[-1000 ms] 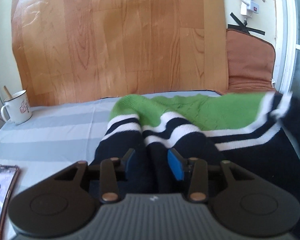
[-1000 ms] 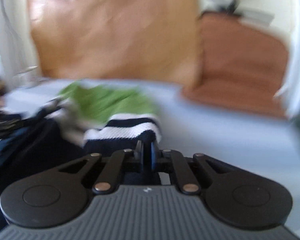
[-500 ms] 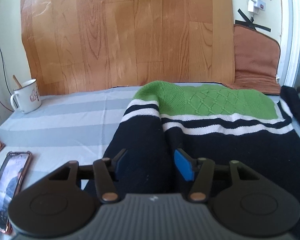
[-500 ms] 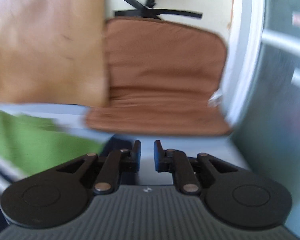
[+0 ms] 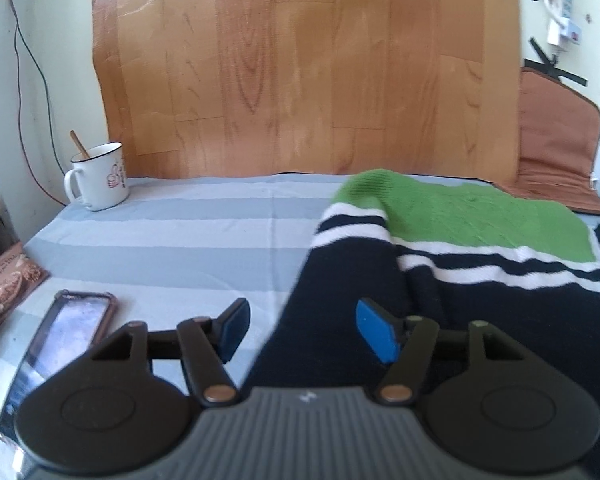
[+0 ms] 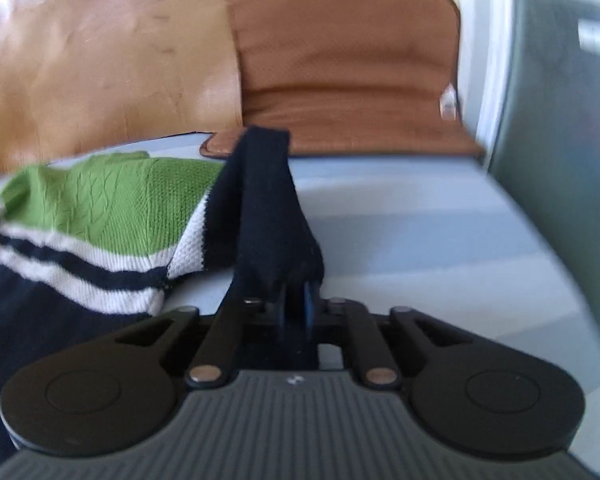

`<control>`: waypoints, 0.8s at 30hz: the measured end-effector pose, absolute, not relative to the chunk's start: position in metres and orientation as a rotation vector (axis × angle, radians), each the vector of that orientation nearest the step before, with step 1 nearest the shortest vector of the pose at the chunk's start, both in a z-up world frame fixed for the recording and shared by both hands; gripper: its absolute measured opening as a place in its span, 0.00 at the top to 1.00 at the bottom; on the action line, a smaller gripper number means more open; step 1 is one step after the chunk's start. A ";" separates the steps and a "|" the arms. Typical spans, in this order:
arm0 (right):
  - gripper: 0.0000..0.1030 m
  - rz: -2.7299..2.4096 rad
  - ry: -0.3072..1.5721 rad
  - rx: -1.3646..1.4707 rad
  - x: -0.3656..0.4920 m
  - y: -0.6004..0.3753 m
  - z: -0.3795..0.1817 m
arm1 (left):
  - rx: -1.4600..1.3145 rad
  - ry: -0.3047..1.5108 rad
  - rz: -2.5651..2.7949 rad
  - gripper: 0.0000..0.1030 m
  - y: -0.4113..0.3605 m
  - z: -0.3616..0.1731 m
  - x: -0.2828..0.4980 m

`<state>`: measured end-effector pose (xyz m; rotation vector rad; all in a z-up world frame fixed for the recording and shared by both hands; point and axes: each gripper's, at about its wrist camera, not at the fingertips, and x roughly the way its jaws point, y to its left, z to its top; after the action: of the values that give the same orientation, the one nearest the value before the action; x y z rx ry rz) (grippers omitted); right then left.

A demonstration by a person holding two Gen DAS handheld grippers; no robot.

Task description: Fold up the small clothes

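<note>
A knitted sweater (image 5: 460, 216), green on top with white and navy stripes and a navy body, lies on the grey striped sheet (image 5: 180, 240). Its left sleeve (image 5: 340, 280) runs down toward my left gripper (image 5: 302, 320). That gripper's jaws are opening; the blue pads stand apart over the sleeve's left edge and press on nothing. In the right wrist view the sweater (image 6: 100, 208) lies at left. My right gripper (image 6: 296, 304) is shut on a navy sleeve (image 6: 268, 200), which rises from the pads as a taut strip.
A white mug (image 5: 100, 180) with a spoon stands at the back left. A phone (image 5: 60, 344) and a printed packet (image 5: 4, 280) lie at the left edge. A brown cushion (image 6: 340, 60) leans on the far right wall beside a wood-pattern sheet (image 5: 300, 60).
The left gripper's jaws widened and it shifted left off the sleeve; the sweater settled flat. The right gripper let go, swung right, and now pinches the navy sleeve.
</note>
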<state>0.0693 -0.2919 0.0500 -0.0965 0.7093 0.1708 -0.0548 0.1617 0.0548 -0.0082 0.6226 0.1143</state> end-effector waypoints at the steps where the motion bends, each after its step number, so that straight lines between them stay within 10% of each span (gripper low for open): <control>1: 0.92 0.132 0.680 -0.168 0.066 -0.293 0.057 | 0.002 0.619 0.118 0.41 0.165 0.057 -0.051; 6: 0.82 -0.176 0.642 -0.698 0.068 -0.322 0.056 | 0.043 0.591 0.130 0.35 0.185 0.077 -0.019; 13: 0.52 0.134 0.612 -0.219 0.088 -0.333 0.111 | 0.025 0.661 0.027 0.21 0.203 0.082 0.075; 24: 0.40 0.452 0.811 -0.029 0.258 -0.188 0.040 | -0.156 0.839 -0.148 0.26 0.185 0.026 0.154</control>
<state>0.2575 -0.1876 0.0400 -0.0289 0.8113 0.4518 0.1542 0.1853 0.0257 -0.1562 0.8385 -0.1477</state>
